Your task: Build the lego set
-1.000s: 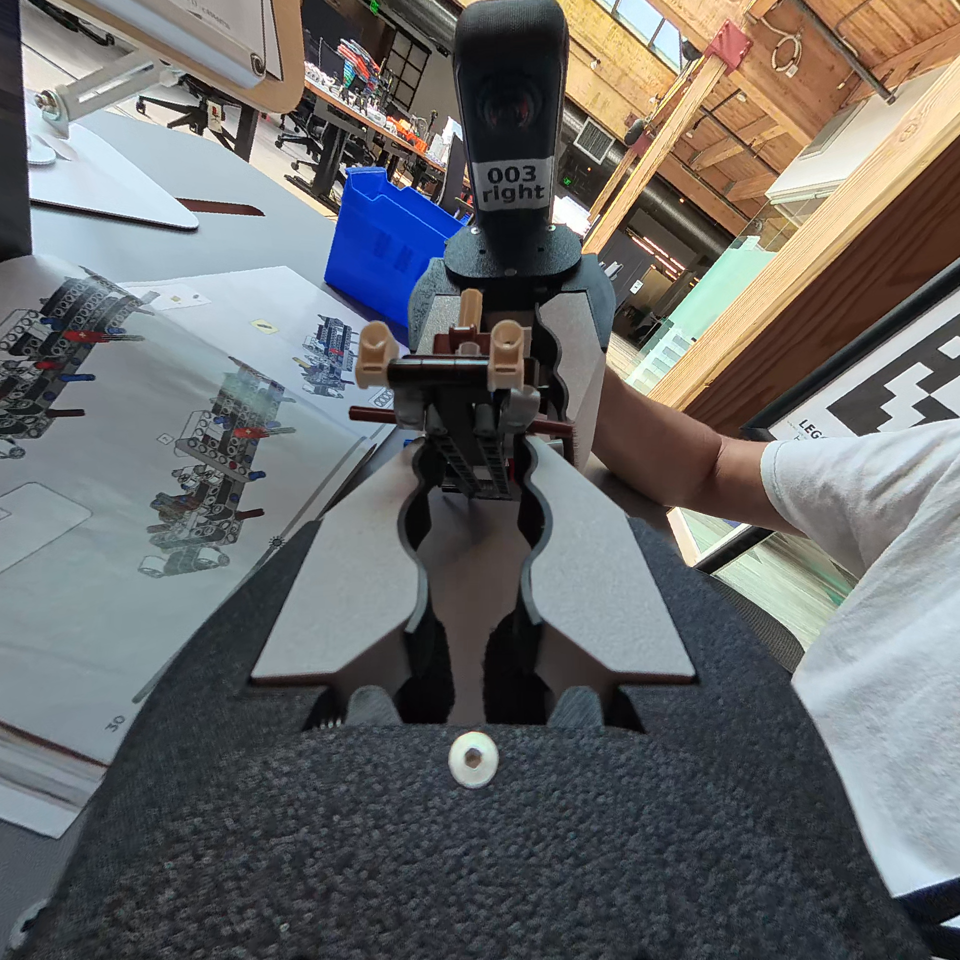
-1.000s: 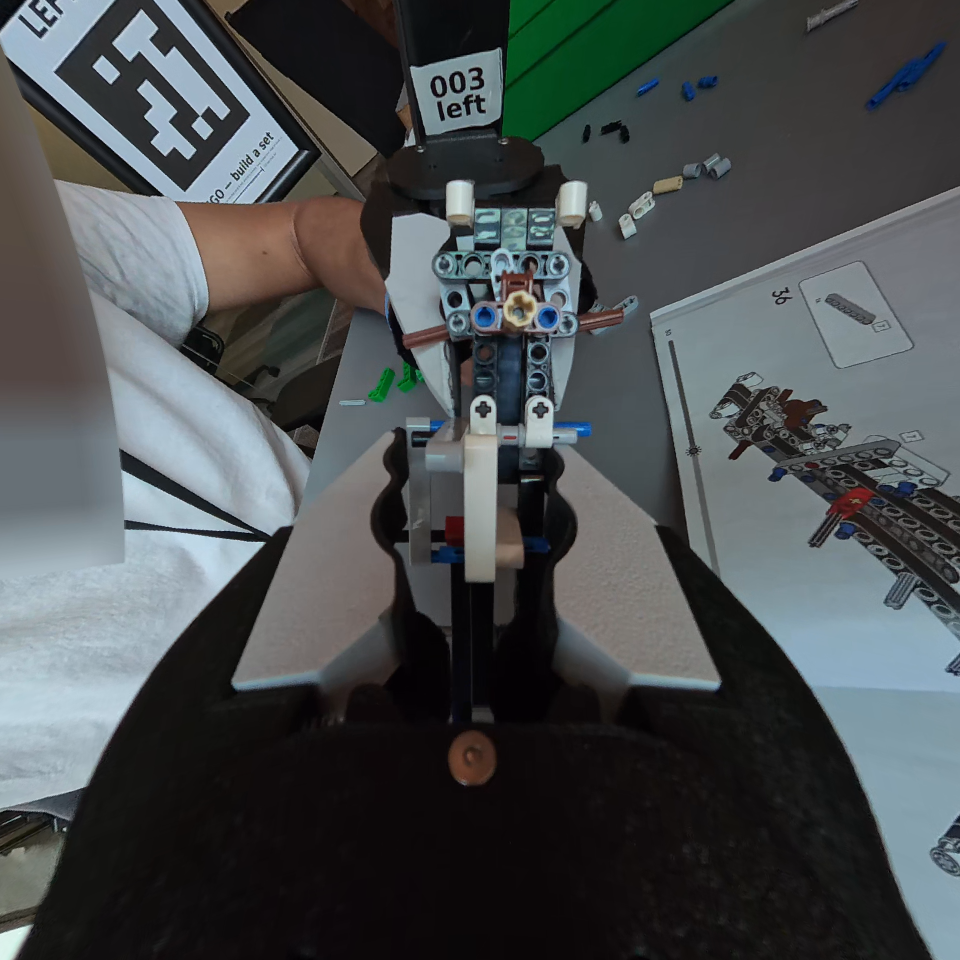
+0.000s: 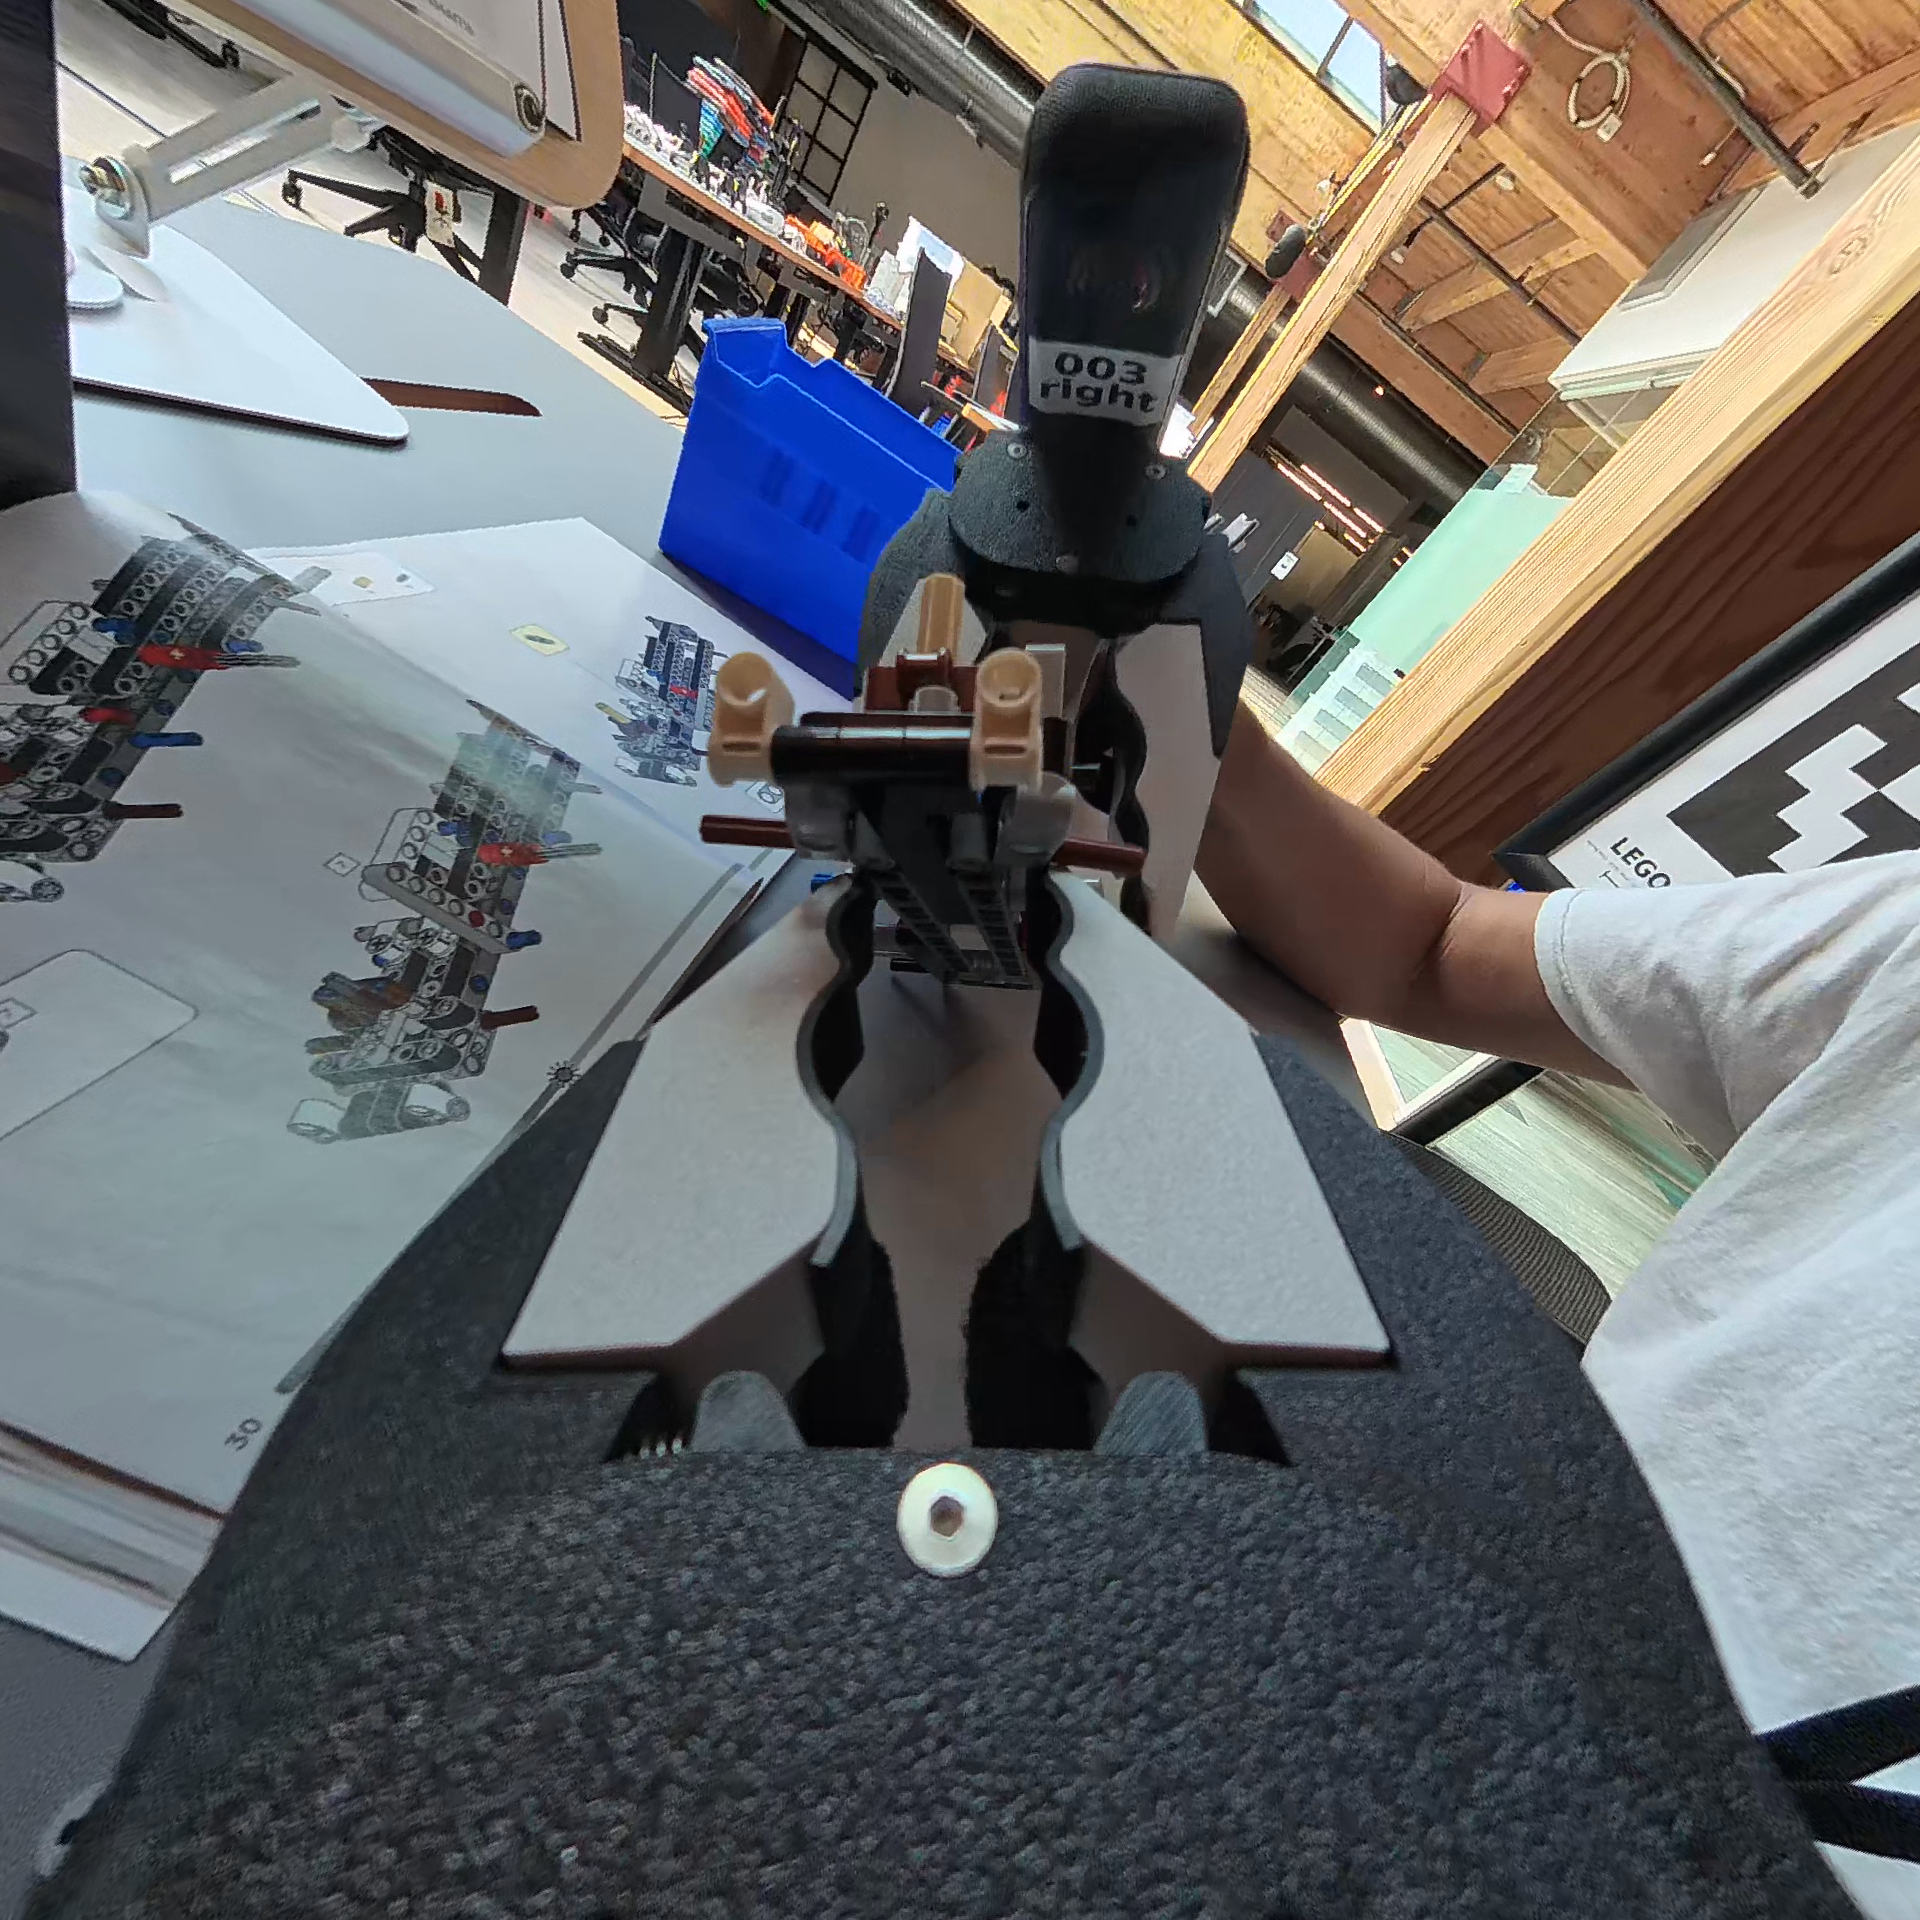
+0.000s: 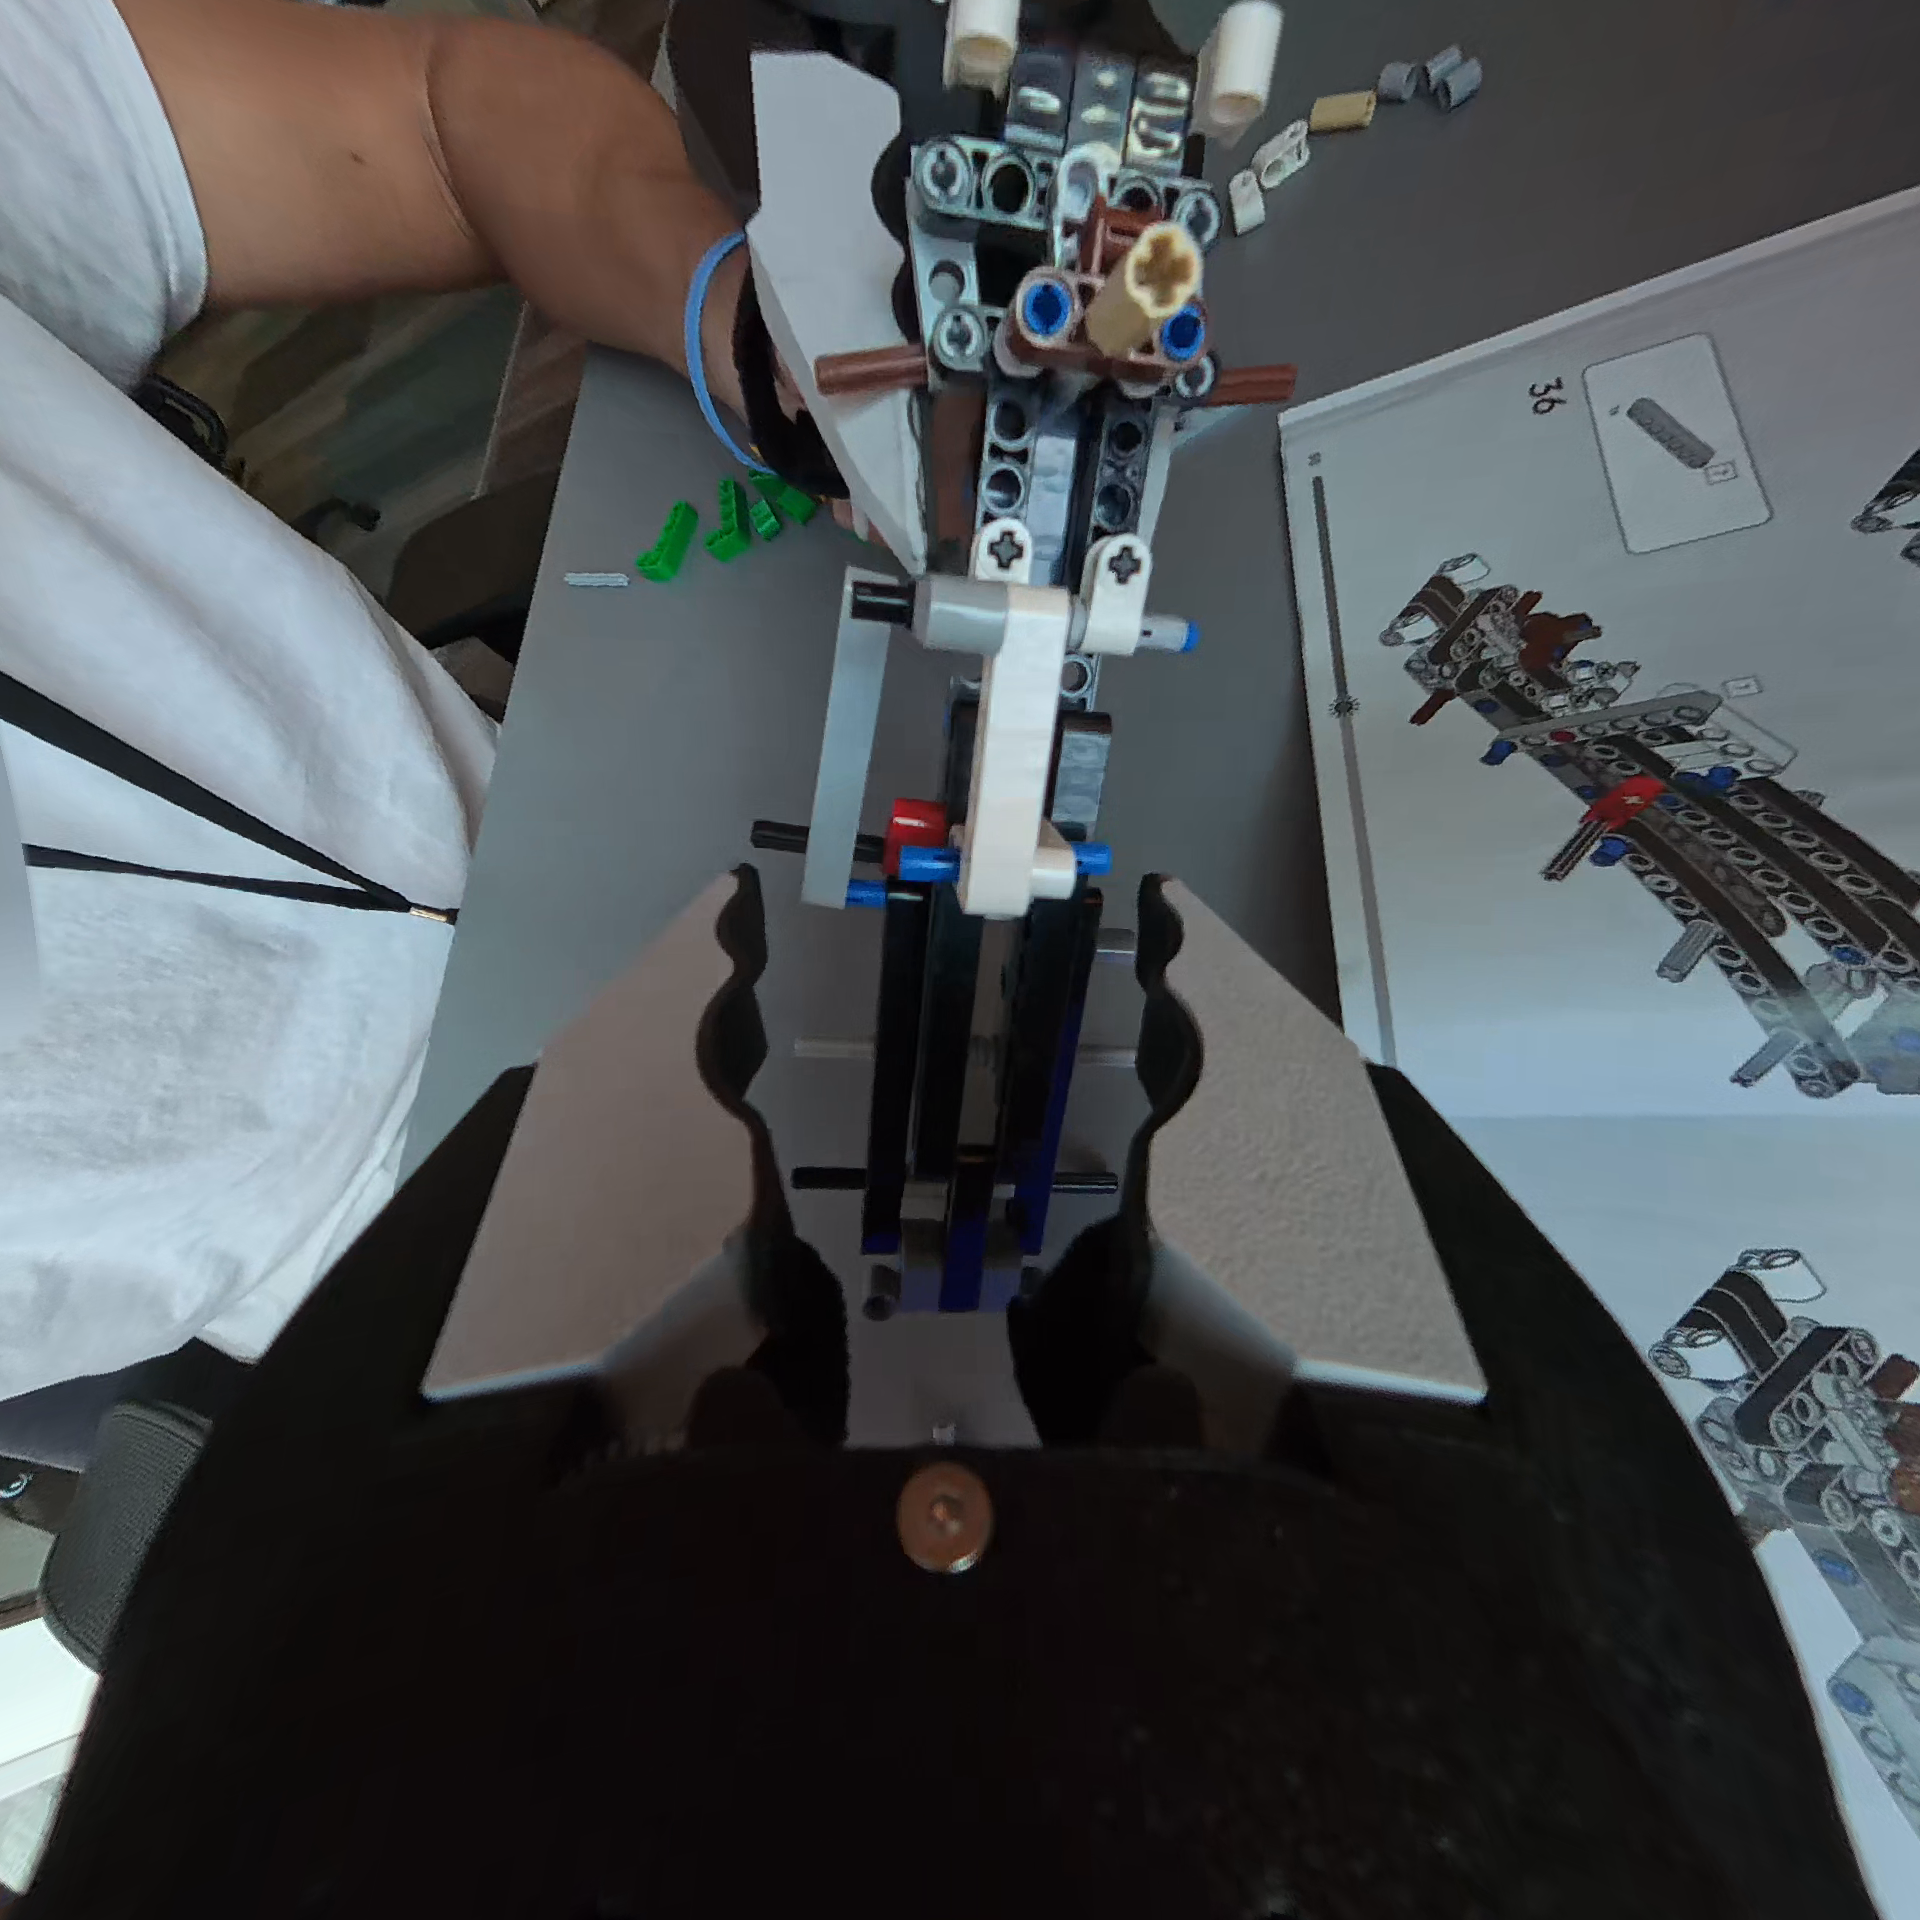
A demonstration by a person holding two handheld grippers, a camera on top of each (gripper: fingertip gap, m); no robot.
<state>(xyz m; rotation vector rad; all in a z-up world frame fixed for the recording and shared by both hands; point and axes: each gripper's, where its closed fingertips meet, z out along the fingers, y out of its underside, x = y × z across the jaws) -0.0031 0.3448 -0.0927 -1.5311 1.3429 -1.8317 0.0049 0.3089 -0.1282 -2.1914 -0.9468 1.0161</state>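
Holding: the left gripper (image 3: 940,935) has its jaws narrowed on the dark beams of a brick model (image 3: 914,790); both pads press on the model's near end in the left wrist view
Standing wide: the right gripper (image 4: 945,894) has its jaws far apart; the black and blue end of the model runs between the fingers with a clear gap on each side, so nothing is gripped there
Model: a long build held above the grey table (image 4: 644,727), spanning from one gripper to the other; tan connectors, brown axles and a white arm stick out of it
Left of model: green pieces (image 4: 717,525) lie near the person's forearm (image 4: 468,156)
Right of model: an open instruction booklet (image 4: 1662,727); small loose parts (image 4: 1340,114) lie farther off
Far: a blue bin (image 3: 790,499) stands beyond the booklet
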